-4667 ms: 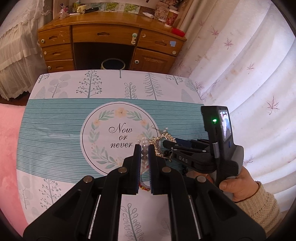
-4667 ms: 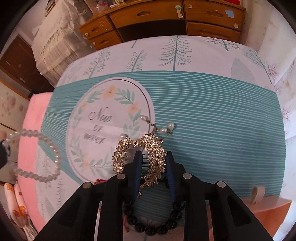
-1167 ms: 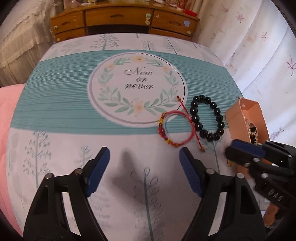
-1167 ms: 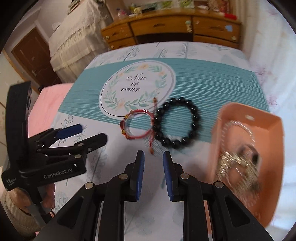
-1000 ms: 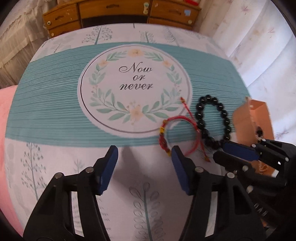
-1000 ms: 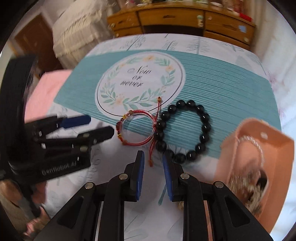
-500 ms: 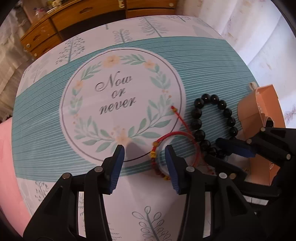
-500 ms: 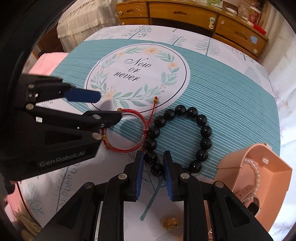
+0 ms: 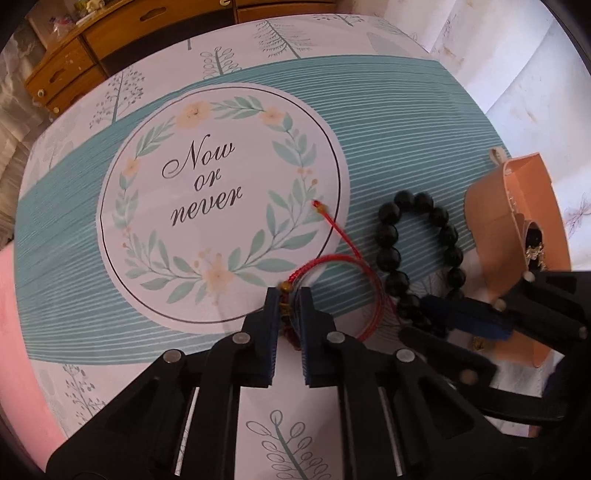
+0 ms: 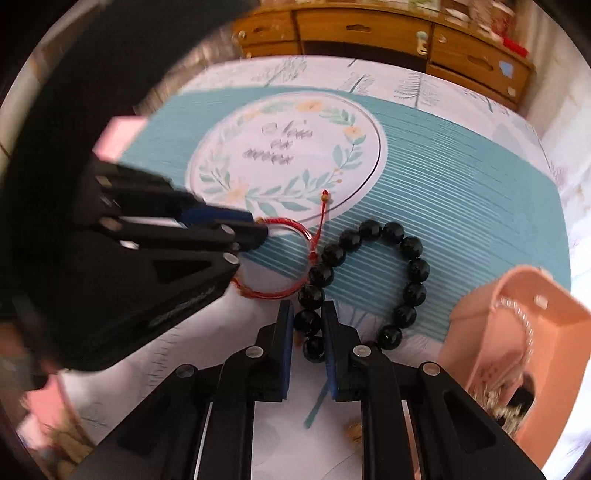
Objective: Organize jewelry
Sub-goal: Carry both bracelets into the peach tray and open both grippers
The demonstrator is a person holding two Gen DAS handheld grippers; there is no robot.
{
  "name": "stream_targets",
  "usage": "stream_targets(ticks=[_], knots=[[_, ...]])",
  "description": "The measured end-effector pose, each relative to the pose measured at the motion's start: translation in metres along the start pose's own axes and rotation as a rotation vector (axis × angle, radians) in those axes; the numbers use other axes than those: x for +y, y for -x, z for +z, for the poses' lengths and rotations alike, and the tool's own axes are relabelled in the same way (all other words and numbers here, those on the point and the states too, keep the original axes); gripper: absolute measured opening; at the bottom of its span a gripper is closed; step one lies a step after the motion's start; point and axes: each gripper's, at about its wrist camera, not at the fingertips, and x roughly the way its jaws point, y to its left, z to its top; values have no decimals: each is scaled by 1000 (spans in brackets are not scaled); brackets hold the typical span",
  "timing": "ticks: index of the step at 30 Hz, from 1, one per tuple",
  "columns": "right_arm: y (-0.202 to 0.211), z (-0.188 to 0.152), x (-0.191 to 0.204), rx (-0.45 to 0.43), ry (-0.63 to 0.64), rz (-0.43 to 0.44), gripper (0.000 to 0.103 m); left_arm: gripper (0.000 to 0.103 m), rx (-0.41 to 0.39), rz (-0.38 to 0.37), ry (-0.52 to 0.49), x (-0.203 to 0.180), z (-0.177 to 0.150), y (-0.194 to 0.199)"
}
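Note:
A red cord bracelet [image 9: 334,264] lies on the printed tablecloth; my left gripper [image 9: 287,295] is shut on its beaded near side. It also shows in the right wrist view [image 10: 291,225]. A black bead bracelet [image 10: 384,236] lies to its right; my right gripper [image 10: 308,314] is shut on its near-left beads. The bracelet shows in the left wrist view [image 9: 417,201] too, with the right gripper [image 9: 439,314] at its near edge. An orange jewelry box [image 10: 524,284] at the right holds a pearl strand and gold pieces.
The tablecloth has a round "Now or never" print [image 9: 207,181]. A small gold piece [image 10: 354,430] lies on the cloth near the right gripper. A wooden desk with drawers [image 10: 369,26] stands beyond the table. Pink fabric [image 9: 11,332] lies along the left edge.
Both grippers have moved down to the table and closed: the left on the red cord bracelet, the right on the black bead bracelet. Earlier both were empty.

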Motion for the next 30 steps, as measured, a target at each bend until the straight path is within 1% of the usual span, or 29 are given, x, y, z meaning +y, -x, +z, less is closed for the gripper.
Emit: stream_targets(ticks=[3,7,10,16,18,21,24,28,30], knots=[[26,-4,-8,-62,-75,96,14,7,-5,-33,50,8,-3,5],[63,-10,-20,-148,-156,188,14,7,-54,-46,86,17,-8,25],[89,-16,-31,-201,-208,215,14,7,-91,-62,82,13,-12,46],[143,-38,-58,-306,-309,252,14,7,-173,-94,29,-11,-13,94],[165,-49,-68,-345,-332,244,14,7,-197,-109,8,-25,-10,107],[195,-65,-81,-401,-358,181,14,7,-225,-135,-30,-50,-4,121],[218,-82,-103,-438,-403,124,14,7,-242,-164,-75,-79,3,129],[228,-97,-132,-440,-457,44,14,7,-243,-185,-102,-107,10,126],[224,-102,-145,-429,-481,25,14,7,-231,-199,-111,-122,15,118]])
